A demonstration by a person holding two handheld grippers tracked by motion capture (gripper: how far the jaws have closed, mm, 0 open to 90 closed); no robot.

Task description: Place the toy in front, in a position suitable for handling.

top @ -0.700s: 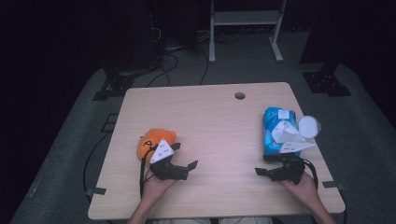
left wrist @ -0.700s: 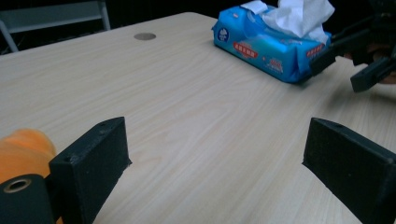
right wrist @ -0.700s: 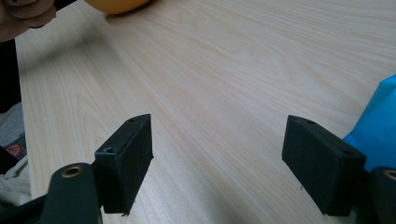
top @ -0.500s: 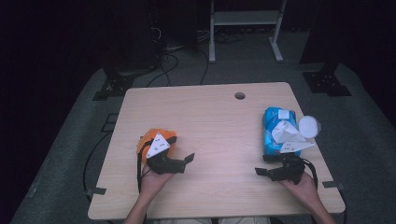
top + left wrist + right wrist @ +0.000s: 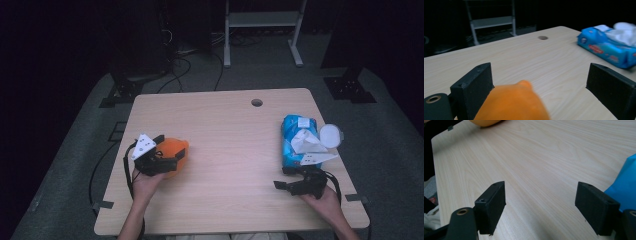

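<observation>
A soft orange thing (image 5: 175,149) lies at the table's left side. My left gripper (image 5: 172,159) reaches to it from the left, its grey plate on top. In the left gripper view the orange thing (image 5: 516,102) sits low between the wide-apart jaws, close to the left one and apart from the right one; the left gripper (image 5: 540,75) is open. My right gripper (image 5: 282,184) rests near the front right, pointing left. It is open (image 5: 541,192) over bare wood with nothing between the jaws.
A blue tissue pack (image 5: 295,132) with white tissues (image 5: 307,145) pulled out lies right of centre, a white round lid (image 5: 331,135) beside it. The wooden table (image 5: 225,140) has a cable hole (image 5: 257,102) at the back. Dark floor and a metal stand surround the table.
My left gripper has swung from the front right of the orange thing to its left side and now points right, jaws around it. The right gripper has kept still.
</observation>
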